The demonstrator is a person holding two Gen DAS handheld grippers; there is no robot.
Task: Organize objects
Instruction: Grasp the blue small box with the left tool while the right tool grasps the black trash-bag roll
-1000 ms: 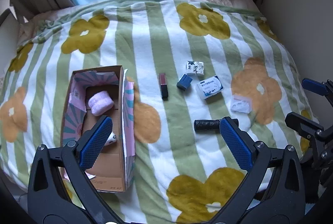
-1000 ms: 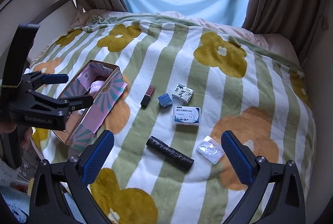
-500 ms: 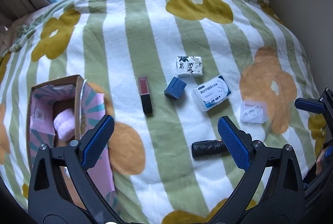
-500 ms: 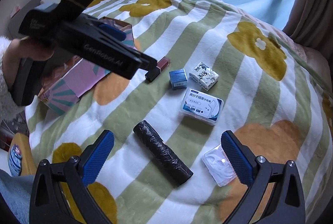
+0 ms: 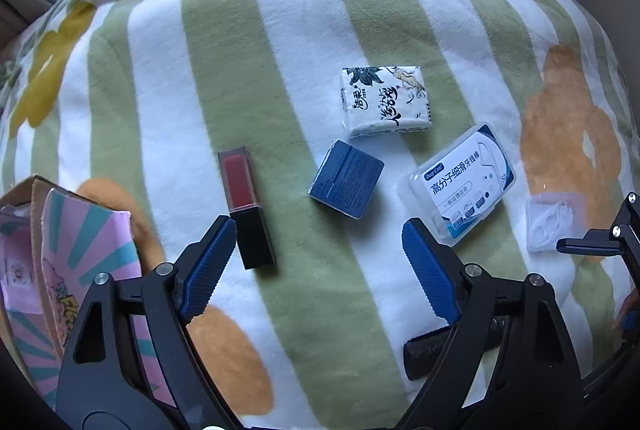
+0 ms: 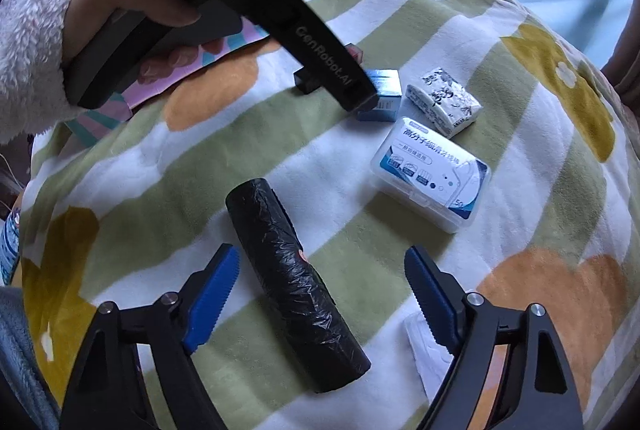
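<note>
My left gripper [image 5: 320, 262] is open and empty, low over the flowered blanket. A red and black lipstick [image 5: 246, 204] lies by its left finger and a small blue box [image 5: 346, 184] just ahead. My right gripper [image 6: 320, 290] is open, its fingers on either side of a black bag roll [image 6: 292, 278], not touching it. The left gripper's body shows in the right wrist view [image 6: 280, 14], above the blue box [image 6: 384, 94].
A tissue pack [image 5: 386, 100], a floss pick case [image 5: 464, 186] and a small clear packet [image 5: 550, 224] lie to the right. The pink-lined cardboard box [image 5: 60, 258] stands at the left. The black roll also shows in the left wrist view [image 5: 432, 354].
Both grippers have moved forward and down toward the blanket. The left one left the cardboard box and came over the lipstick and blue box. The right one closed in on the black roll.
</note>
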